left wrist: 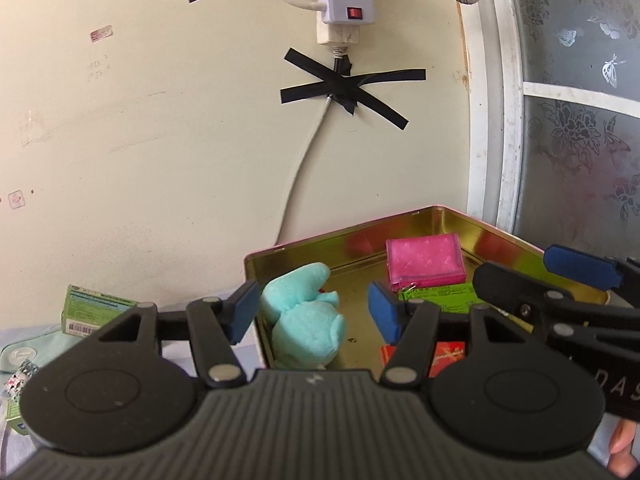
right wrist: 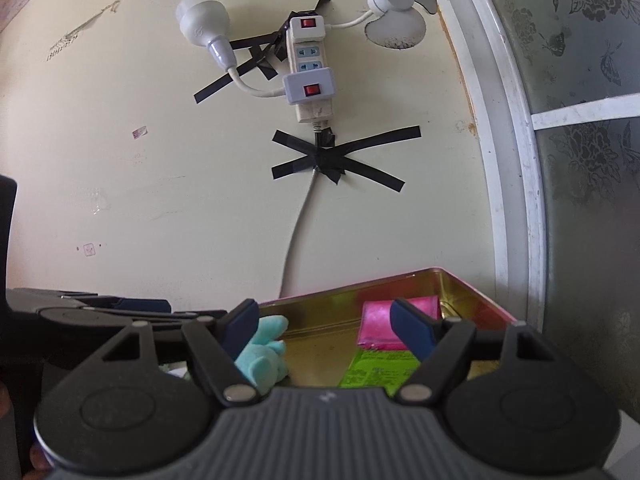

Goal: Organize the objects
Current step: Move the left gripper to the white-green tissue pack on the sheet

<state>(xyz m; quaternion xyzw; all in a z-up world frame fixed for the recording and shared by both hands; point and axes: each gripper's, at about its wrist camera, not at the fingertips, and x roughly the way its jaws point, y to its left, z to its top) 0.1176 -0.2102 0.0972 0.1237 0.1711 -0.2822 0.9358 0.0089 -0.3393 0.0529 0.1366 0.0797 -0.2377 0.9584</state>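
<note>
A gold metal tin stands open against the wall. Inside lie a teal plush toy, a pink wallet, a green box and a red packet. My left gripper is open, jaws wide on either side of the plush toy, not touching it. My right gripper is open and empty above the tin, with the plush toy, the pink wallet and the green box below it. The right gripper also shows at the right of the left wrist view.
A green carton and a pale pouch lie on the table left of the tin. A power strip, taped cable, a bulb and a small fan hang on the wall. A frosted window is on the right.
</note>
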